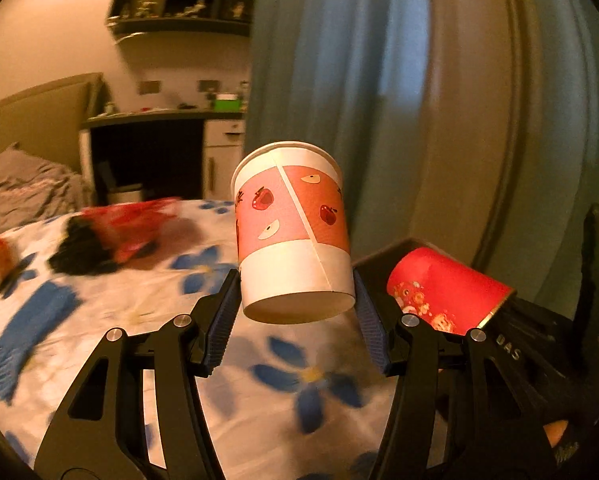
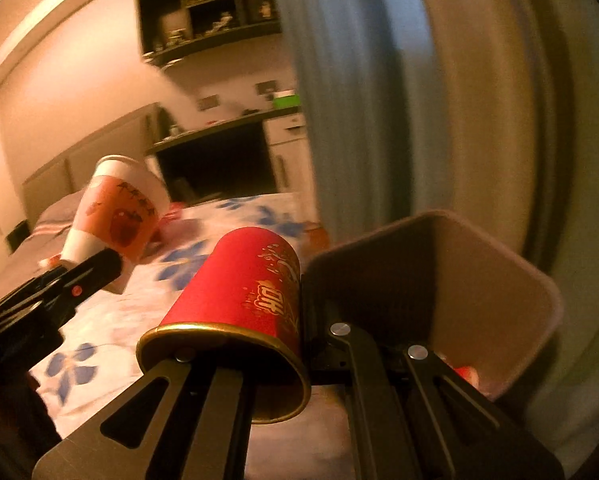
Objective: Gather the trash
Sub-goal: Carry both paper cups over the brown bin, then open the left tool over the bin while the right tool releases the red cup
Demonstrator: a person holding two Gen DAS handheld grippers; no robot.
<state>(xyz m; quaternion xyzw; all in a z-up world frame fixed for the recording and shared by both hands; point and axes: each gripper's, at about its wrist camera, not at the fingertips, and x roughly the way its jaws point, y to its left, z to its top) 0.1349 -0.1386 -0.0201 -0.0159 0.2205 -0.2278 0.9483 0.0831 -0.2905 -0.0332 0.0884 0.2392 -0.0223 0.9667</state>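
Observation:
My left gripper (image 1: 297, 300) is shut on a white paper cup with pink and orange apple print (image 1: 293, 232), held upright above the bed. The same cup shows in the right wrist view (image 2: 117, 212), at the left. My right gripper (image 2: 259, 344) is shut on a red paper cup with gold print (image 2: 245, 292), held sideways with its gold rim toward the camera. The red cup also shows in the left wrist view (image 1: 443, 292), at the right. A brown trash bin (image 2: 499, 272) stands just right of the red cup, with some trash at its bottom.
The bed has a white cover with blue flowers (image 1: 139, 320). A red wrapper and a dark item (image 1: 111, 236) lie on it at the left. Blue and beige curtains (image 1: 379, 80) hang behind. A desk and shelves (image 1: 159, 120) stand at the far wall.

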